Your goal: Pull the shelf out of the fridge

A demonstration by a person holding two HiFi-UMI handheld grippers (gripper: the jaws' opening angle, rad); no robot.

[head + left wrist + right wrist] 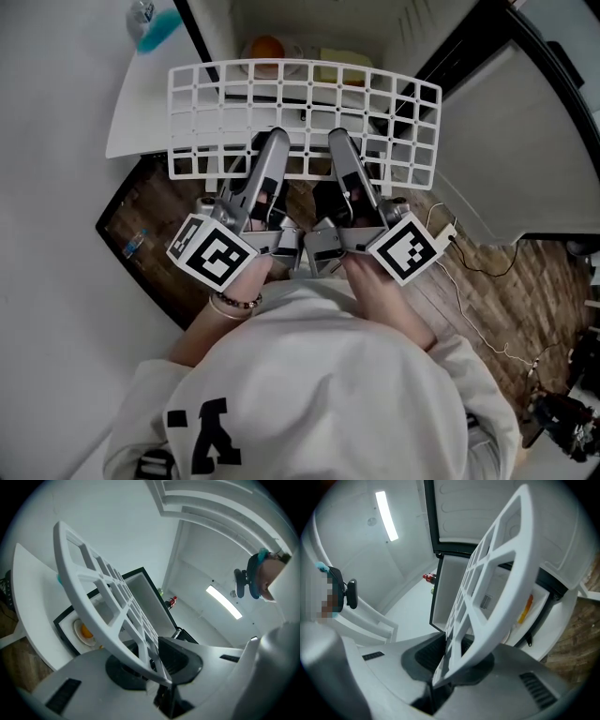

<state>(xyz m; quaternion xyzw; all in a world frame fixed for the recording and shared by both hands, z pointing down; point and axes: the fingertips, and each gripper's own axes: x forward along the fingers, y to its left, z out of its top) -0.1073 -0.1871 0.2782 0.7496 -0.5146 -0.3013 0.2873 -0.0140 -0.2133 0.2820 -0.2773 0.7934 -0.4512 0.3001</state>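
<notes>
Inside the open fridge (375,28) an orange (266,47) is being seen on a plate (246,49), with a yellow item (330,67) lying just beside it; the same orange (86,631) is also showing in the left gripper view through the fridge opening. The white grid shelf (300,98) is being held roughly level in front of the fridge, above the wooden floor (487,281), with its far edge overlapping the opening in the head view, so whether it is fully clear of the fridge cannot be told. The near edge of the shelf is being pinched by both grippers side by side: the left gripper (274,138) is being closed on the rim left of centre and the right gripper (337,138) right of centre. In each gripper view the rim bar is being clamped between the jaws, which are pressing on it from both sides. The left hand (251,274), wearing a beaded bracelet (234,303), and the right hand (367,279) are being held close together before the chest, with both grippers pointing forward toward the fridge
</notes>
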